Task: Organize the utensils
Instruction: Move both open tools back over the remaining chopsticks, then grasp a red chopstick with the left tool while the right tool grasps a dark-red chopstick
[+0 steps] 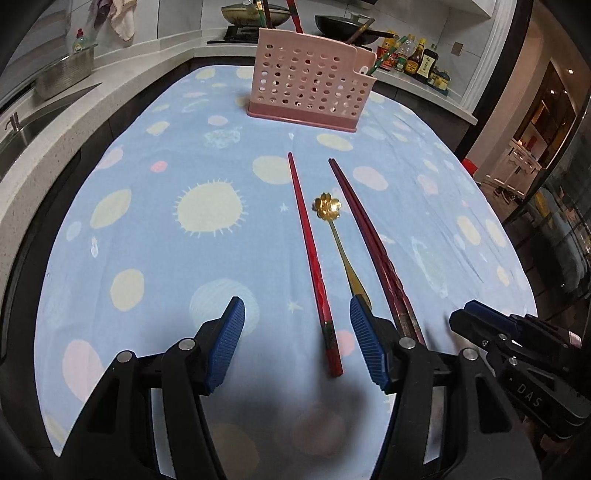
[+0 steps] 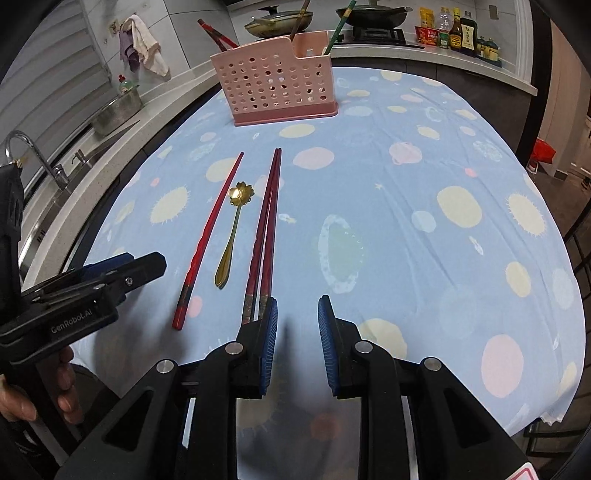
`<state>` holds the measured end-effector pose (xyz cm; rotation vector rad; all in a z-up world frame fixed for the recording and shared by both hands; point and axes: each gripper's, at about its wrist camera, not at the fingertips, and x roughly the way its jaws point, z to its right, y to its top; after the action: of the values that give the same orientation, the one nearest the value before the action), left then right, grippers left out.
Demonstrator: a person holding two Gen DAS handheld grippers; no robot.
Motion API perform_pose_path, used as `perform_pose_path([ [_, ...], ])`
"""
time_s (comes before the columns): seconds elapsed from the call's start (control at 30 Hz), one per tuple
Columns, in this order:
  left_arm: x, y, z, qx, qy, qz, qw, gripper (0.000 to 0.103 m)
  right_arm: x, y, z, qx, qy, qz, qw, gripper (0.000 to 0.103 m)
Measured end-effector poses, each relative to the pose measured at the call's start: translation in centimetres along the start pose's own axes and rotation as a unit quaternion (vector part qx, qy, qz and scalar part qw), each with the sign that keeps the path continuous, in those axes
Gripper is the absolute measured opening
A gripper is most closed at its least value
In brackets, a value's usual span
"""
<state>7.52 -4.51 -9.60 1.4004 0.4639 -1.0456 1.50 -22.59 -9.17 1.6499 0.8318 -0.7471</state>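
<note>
A pink perforated utensil holder (image 1: 308, 83) (image 2: 277, 83) stands at the far side of the table with several chopsticks in it. On the blue cloth lie a single red chopstick (image 1: 312, 258) (image 2: 210, 236), a gold flower-headed spoon (image 1: 340, 240) (image 2: 232, 229) and a pair of dark red chopsticks (image 1: 373, 251) (image 2: 264, 236). My left gripper (image 1: 297, 314) is open above the near end of the single chopstick. My right gripper (image 2: 297, 314) is open and empty, just right of the pair's near ends.
The table is covered by a blue cloth with sun and planet prints (image 1: 166, 229) (image 2: 424, 221). A counter with a sink (image 1: 22, 125) runs along the left. A stove with pans (image 2: 280, 18) and sauce bottles (image 2: 458, 33) stand behind the table.
</note>
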Motion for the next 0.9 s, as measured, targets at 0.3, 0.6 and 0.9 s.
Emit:
perform_pose_path([
  [0.3,1.3,-1.1,0.7,0.014,0.008,-0.019,0.9997,0.056,1.6,-0.4,-0.6,-0.006,0.007,-0.023,1.000,0.023],
  [0.6,1.9,-1.4,0.8,0.015,0.010,-0.024,0.9996,0.056,2.6,-0.2,-1.3,-0.022,0.003,-0.024,0.999,0.023],
  [0.9,1.9,-1.6,0.7,0.009,0.006,-0.018,0.9998,0.056,3.1,-0.2,-0.8,-0.013,-0.001,-0.025,1.000,0.020],
])
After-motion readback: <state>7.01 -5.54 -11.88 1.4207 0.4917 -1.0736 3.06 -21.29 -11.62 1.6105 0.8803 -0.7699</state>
